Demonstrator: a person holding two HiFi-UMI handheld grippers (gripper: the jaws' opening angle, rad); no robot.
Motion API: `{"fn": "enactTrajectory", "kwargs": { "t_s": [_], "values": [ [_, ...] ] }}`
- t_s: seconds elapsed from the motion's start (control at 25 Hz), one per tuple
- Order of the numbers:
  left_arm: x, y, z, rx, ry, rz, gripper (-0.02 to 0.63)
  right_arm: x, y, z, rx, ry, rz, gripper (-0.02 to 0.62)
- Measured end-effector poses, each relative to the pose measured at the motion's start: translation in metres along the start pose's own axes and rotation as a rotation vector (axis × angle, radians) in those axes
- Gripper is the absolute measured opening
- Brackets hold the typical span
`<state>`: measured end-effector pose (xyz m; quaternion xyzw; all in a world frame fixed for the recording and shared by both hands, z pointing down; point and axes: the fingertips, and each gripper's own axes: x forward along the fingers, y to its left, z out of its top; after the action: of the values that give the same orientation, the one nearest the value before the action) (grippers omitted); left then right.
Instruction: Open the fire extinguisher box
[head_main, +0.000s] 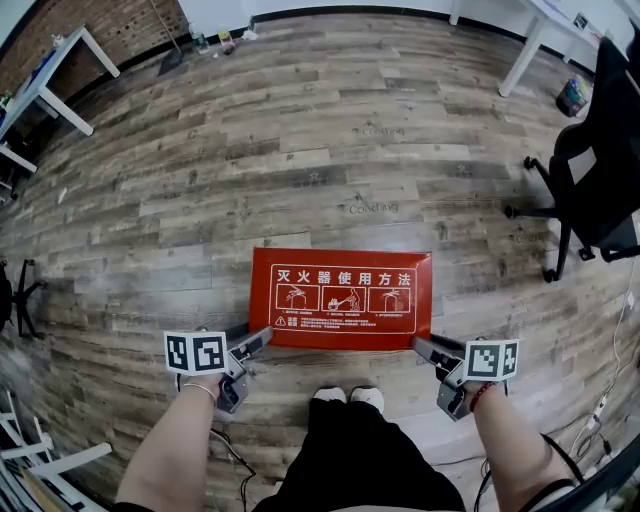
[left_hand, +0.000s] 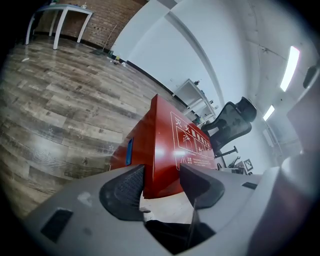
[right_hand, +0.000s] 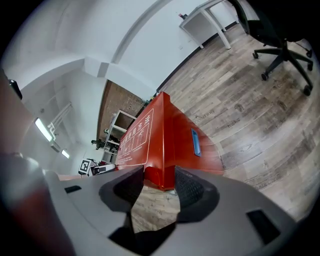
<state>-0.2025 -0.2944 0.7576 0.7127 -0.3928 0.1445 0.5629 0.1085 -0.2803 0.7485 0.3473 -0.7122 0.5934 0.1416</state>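
as the left gripper (head_main: 262, 338) sits at the near-left corner of the fire extinguisher box (head_main: 341, 300), its jaws stand spread wide. the left gripper view shows that corner's upright edge framed between the two pads, and neither pad appears to press on it. it grips nothing. a small blue inset (left_hand: 129, 151) shows on the box's left end wall, and i cannot tell whether it is a latch or a recessed handle.

the box itself lies flat on the wooden floor (head_main: 300, 150), its big face with the white instruction panel turned up. it is just ahead of the person's shoes (head_main: 350, 398) and between the two grippers. the lid looks shut, with no gap visible along any edge.

at the near-right corner the right gripper (head_main: 420, 346) mirrors the left. its jaws are apart and empty, and the corner edge of the box shows in the gap just beyond the tips. a second blue inset (right_hand: 196, 141) sits on the right end wall. further right, well apart from the box, stands a black office chair (head_main: 590, 170).

by my reading this is the approach step: both tools are lined up on the near corners and the opening has not begun. the next move likely calls for finding the seam of the lid, or those blue insets, then closing each pair of jaws on a firm edge. after that both sides need lifting together. an uneven pull could twist the lid or slide the box across the smooth floor.
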Motion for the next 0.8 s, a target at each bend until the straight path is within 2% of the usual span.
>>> {"fn": "enactTrajectory", "kwargs": {
  "t_s": [0.2, 0.28, 0.44, 0.56, 0.72, 0.8],
  "values": [
    [-0.012, -0.006, 0.004, -0.033, -0.041, -0.017, 0.204, -0.008, 0.010, 0.003, 0.038, -0.016, 0.025, 0.193],
    [-0.018, -0.011, 0.006, -0.047, -0.047, -0.025, 0.204, -0.015, 0.014, 0.003, 0.076, -0.010, 0.010, 0.193],
    [-0.032, -0.024, 0.014, -0.097, -0.069, -0.035, 0.201, -0.029, 0.024, 0.008, 0.141, 0.015, -0.008, 0.190],
    [-0.039, -0.033, 0.021, -0.154, -0.088, -0.046, 0.201, -0.036, 0.038, 0.015, 0.172, 0.015, 0.029, 0.189],
    [-0.044, -0.036, 0.021, -0.175, -0.086, -0.033, 0.201, -0.042, 0.041, 0.015, 0.160, 0.044, -0.020, 0.190],
    [-0.045, -0.036, 0.023, -0.180, -0.111, -0.034, 0.201, -0.043, 0.039, 0.016, 0.149, 0.031, -0.025, 0.190]
  ]
}}
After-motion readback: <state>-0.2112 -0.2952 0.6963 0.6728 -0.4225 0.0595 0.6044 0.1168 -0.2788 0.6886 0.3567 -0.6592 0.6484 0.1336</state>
